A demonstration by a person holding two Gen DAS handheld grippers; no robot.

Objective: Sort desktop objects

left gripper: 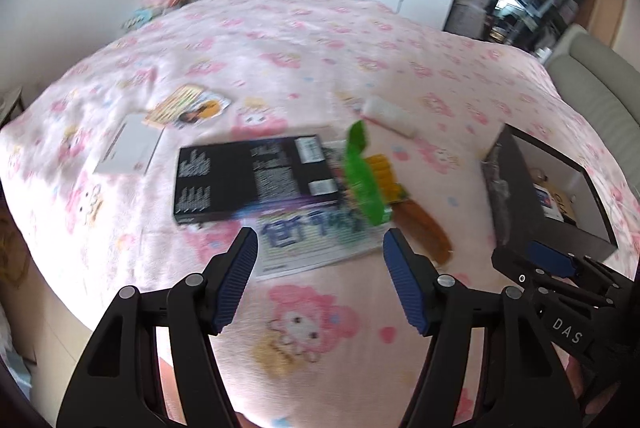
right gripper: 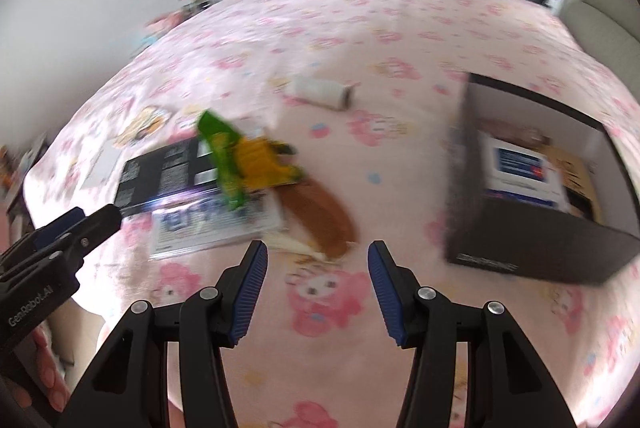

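A pile lies on the pink blanket: a black flat box (left gripper: 248,180) (right gripper: 168,172), a white booklet with blue characters (left gripper: 316,240) (right gripper: 212,224), a green and yellow snack bag (left gripper: 366,176) (right gripper: 248,160) and a brown comb-shaped object (left gripper: 428,228) (right gripper: 320,212). A white roll (left gripper: 390,116) (right gripper: 324,90) lies behind them. A dark open storage box (left gripper: 560,188) (right gripper: 536,180) stands at the right with items inside. My left gripper (left gripper: 320,248) is open and empty, just short of the booklet. My right gripper (right gripper: 318,260) is open and empty, just short of the brown object.
A white flat card (left gripper: 128,144) and a colourful leaflet (left gripper: 188,108) lie at the left of the pile. The blanket's near edge falls away below the grippers. A grey headboard (left gripper: 600,100) is at the right. Shelves and a fridge stand beyond the bed.
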